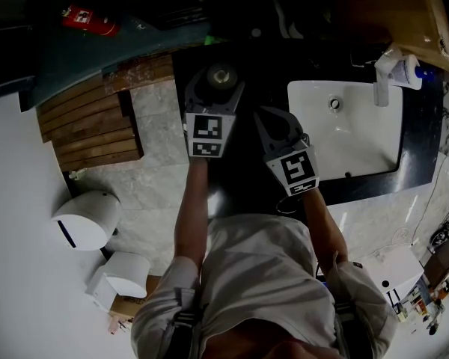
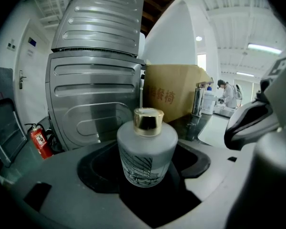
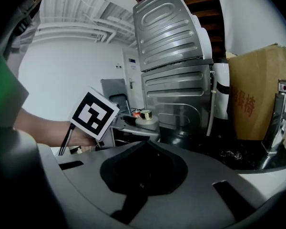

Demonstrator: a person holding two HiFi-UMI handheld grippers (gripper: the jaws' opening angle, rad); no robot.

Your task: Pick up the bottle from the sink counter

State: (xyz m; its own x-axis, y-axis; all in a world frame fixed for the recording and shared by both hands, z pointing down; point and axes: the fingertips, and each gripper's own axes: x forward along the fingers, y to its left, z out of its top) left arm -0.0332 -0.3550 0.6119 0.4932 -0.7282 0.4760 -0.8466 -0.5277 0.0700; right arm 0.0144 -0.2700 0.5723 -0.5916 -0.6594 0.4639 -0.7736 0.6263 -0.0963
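Pads, left gripper (image 2: 144,168): I read the dark pads (image 2: 93,171) as spread wide. A dark gap shows on each side of the bottle (image 2: 147,151), so it is released, not squeezed.
Bottle: upright between the left jaws, frosted glass with a gold cap. I cannot quite make out the line drawing on its front, and its foot melts into the black below.
Pads, right gripper (image 3: 144,168): closed tip to tip, with nothing between them.
Right gripper's place: just beside the left one, over the dark counter (image 1: 423,126). In the left gripper view only its curved edge shows, cut off by the frame.
Bottle from elsewhere: the head view gives me just the cap from above. The right gripper view shows the bottle small, past the left marker cube (image 3: 93,114).
Counter: nearly black in the head view. I take the bottle to stand on it, left of the white sink basin (image 1: 359,137).
Behind the bottle: a ribbed metal panel (image 2: 95,80) and a cardboard box (image 2: 174,95) with red print I cannot fully read. The faucet (image 2: 198,100) is farther back to the right.
Edges: a fire extinguisher (image 2: 39,141) sits low at left. A person (image 2: 227,93) stands far off, too small to tell more.
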